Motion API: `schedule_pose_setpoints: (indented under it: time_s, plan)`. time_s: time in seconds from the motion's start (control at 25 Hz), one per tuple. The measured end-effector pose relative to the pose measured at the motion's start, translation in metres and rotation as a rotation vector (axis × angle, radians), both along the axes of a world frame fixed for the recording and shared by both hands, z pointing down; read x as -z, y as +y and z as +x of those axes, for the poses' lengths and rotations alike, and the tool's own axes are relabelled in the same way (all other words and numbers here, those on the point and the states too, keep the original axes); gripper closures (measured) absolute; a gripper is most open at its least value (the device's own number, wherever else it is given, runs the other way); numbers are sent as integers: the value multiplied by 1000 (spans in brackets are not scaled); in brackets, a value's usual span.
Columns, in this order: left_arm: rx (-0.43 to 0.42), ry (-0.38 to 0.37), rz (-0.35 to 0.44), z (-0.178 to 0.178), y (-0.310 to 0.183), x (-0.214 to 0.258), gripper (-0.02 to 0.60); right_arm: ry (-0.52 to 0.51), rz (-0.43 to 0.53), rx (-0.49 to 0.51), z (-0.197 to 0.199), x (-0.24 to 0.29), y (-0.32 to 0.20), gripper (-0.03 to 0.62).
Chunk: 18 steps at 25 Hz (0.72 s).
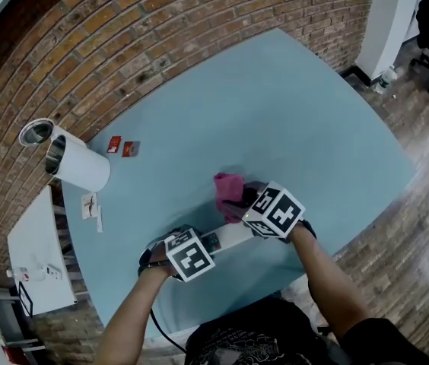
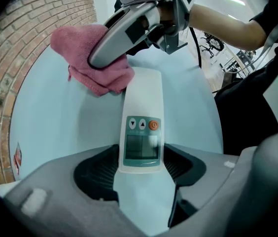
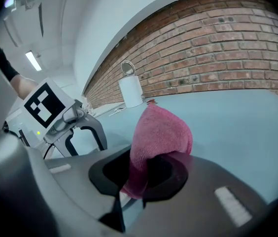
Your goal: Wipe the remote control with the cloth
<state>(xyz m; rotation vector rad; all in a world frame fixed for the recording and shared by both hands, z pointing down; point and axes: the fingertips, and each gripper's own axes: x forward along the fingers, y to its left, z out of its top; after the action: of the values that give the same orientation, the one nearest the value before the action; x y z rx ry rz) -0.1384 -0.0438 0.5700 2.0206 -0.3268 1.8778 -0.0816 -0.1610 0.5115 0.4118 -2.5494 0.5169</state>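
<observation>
A white remote control (image 2: 142,122) with a small screen and an orange button lies flat on the light blue table (image 1: 275,112). My left gripper (image 2: 141,169) points straight down and is shut on its near end, one pad against each side. A pink cloth (image 3: 158,137) is clamped in my right gripper (image 3: 139,181). In the left gripper view the pink cloth (image 2: 87,68) rests against the remote's far end under the right gripper (image 2: 129,33). In the head view both grippers sit near the table's front edge, with the remote control (image 1: 230,236) between them and the cloth (image 1: 228,188) just beyond.
A white cylinder (image 1: 77,162) with a metal rim stands at the table's left, near the brick wall. Two small red cards (image 1: 122,147) and paper scraps (image 1: 91,207) lie beside it. A white side table (image 1: 36,257) stands further left.
</observation>
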Motion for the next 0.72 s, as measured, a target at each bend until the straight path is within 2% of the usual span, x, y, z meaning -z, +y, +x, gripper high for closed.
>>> schedule_pose_setpoints:
  time_s: [0.52, 0.72]
  plan:
    - [11, 52, 44, -4, 1, 1, 299, -22, 5, -214, 49, 3, -2, 531]
    - [64, 89, 62, -4, -3, 5, 301, -89, -16, -364, 79, 10, 11, 531]
